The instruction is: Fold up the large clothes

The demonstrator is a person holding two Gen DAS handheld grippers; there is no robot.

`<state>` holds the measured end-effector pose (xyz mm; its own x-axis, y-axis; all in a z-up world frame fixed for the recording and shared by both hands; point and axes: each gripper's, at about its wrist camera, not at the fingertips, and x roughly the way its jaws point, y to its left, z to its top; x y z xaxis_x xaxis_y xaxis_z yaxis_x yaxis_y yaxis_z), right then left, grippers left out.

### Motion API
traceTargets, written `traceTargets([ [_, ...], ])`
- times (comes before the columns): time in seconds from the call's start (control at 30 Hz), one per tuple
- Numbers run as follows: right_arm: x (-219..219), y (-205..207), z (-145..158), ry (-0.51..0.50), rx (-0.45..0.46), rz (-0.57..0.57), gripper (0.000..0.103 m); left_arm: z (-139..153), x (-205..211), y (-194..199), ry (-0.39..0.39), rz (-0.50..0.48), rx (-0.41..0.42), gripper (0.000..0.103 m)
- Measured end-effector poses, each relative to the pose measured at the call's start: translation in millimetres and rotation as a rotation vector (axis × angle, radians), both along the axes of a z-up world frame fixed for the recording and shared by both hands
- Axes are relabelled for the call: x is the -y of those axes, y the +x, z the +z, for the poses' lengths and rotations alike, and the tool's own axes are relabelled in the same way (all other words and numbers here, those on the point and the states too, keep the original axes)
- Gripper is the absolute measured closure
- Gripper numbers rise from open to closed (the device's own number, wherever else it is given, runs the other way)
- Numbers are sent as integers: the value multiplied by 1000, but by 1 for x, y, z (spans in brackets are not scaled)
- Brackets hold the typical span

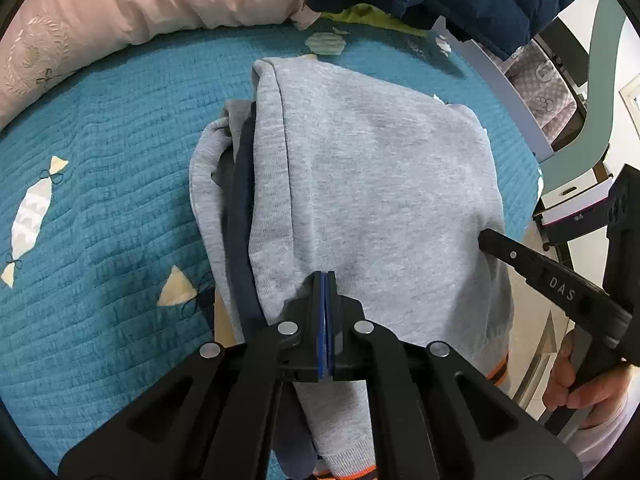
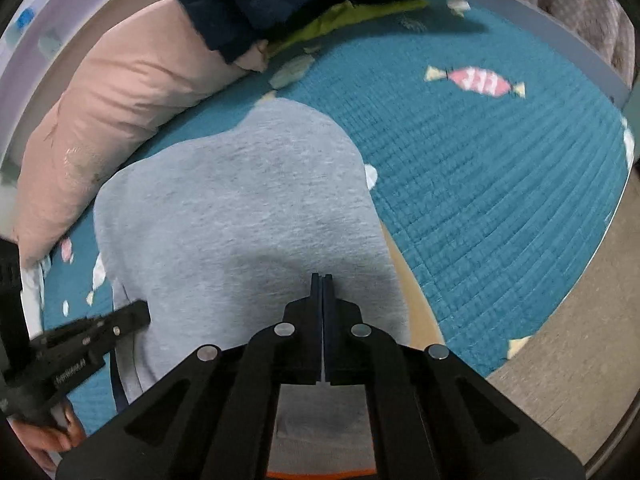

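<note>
**Sweater pinched at both near corners**

Bedspread [image 1: 100, 128] in teal carries the grey sweater [image 1: 360, 168], whose near hem hangs over the bed's edge toward you. If you lift unevenly, the dark inner layer could slide out and spoil the fold. Your left gripper [image 1: 326, 280] points steeply down, pressed together on the sweater's near edge; your right gripper [image 2: 322, 280] does the same at the other side.

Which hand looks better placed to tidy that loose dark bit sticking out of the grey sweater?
Probably the left hand-held gripper: the dark fabric lies beside it, across the sweater from the right one.
</note>
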<state>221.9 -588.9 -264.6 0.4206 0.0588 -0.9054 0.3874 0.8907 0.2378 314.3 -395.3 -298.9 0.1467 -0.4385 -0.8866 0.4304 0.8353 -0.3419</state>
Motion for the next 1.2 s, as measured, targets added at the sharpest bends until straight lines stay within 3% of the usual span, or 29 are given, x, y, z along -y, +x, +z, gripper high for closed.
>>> traceTargets([
  [0.13, -4, 0, 22, -2, 5, 18, 103, 14, -5, 1, 16, 15, -17, 100],
  [0.27, -2, 0, 58, 16, 95, 20, 101, 40, -4, 4, -70, 13, 1, 100],
  [0.37, -3, 19, 74, 3, 128, 49, 101, 53, 11, 12, -60, -9, 64, 100],
  [0.47, -4, 43, 70, 27, 130, 61, 100, 47, 24, 33, -67, 14, 43, 100],
  [0.63, 6, 82, 38, 21, 67, 57, 103, 27, 31, 62, -1, 29, 71, 100],
  [0.87, 32, 98, 8, 101, 40, -52, 103, 11, 38, 73, -14, 32, 68, 101],
  [0.97, 28, 100, 21, 153, 58, -57, 103, 14, 35, 73, 20, 55, 54, 101],
  [1.07, 31, 104, 50, 160, 132, -28, 102, 15, 30, 75, 0, 64, 28, 101],
  [1.2, 28, 131, 36, 156, -30, 85, 98, 17, 30, 71, 11, 55, 46, 101],
])
